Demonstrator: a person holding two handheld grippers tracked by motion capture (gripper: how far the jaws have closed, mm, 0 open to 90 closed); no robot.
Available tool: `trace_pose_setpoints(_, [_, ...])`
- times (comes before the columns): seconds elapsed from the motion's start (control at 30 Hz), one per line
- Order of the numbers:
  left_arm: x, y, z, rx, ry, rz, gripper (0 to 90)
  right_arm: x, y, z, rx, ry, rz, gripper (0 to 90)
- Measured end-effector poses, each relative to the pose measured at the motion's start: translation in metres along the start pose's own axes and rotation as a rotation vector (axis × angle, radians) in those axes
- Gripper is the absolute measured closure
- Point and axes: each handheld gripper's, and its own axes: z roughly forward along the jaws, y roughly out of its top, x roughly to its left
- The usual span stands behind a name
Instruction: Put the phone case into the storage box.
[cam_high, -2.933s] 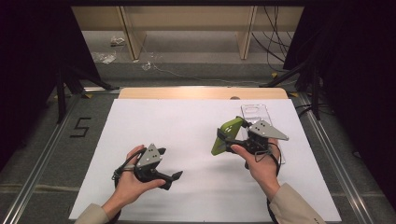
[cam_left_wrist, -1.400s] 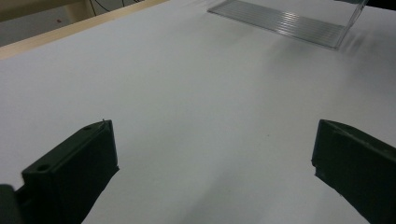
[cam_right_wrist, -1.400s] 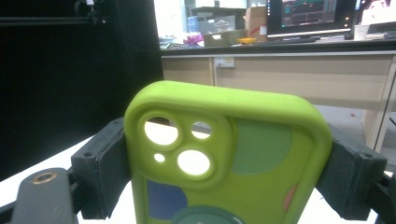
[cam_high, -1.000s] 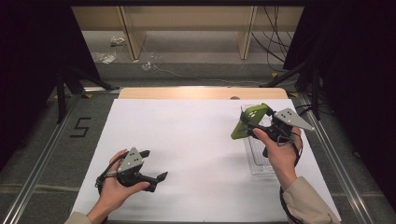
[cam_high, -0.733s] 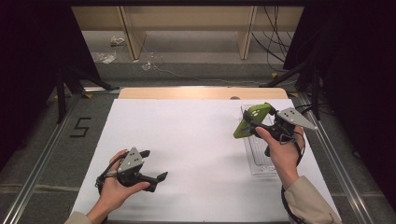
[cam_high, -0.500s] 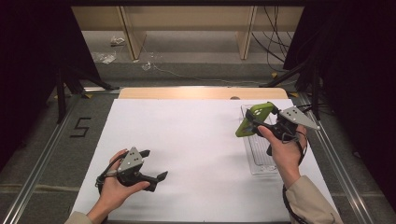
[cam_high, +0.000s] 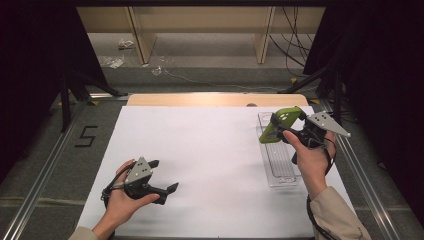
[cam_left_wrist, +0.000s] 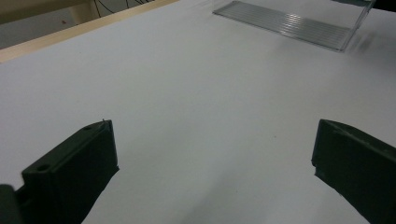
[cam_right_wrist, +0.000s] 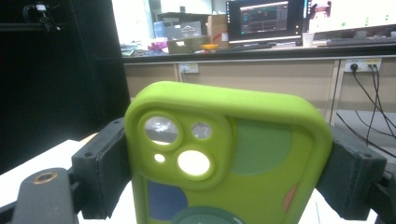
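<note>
Right gripper (cam_high: 280, 127) clamps a lime-green phone case (cam_high: 281, 121) above the clear plastic tray (cam_high: 278, 165), not yet placed; left gripper (cam_high: 162, 176) fingers spread, empty.

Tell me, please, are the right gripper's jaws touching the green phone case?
Touching. The right gripper view shows the right gripper with a black jaw pressed flat against each side edge of the green phone case, with no gap on either side.

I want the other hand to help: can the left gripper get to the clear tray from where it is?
Probably yes: the left gripper is open and only bare white table lies between it and the clear tray.
</note>
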Motion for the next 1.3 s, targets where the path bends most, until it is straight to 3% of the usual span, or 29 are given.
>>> trace_pose_setpoints(0.6, [0.001, 0.0, 0.0, -0.004, -0.003, -0.012, 0.0, -0.01, -0.002, 0.004, 0.018, -0.052, -0.015, 16.5])
trace_pose_setpoints(1.3, [0.001, -0.001, 0.001, -0.007, -0.002, -0.016, 0.0, -0.019, -0.003, 0.009, 0.034, -0.081, -0.017, 16.5])
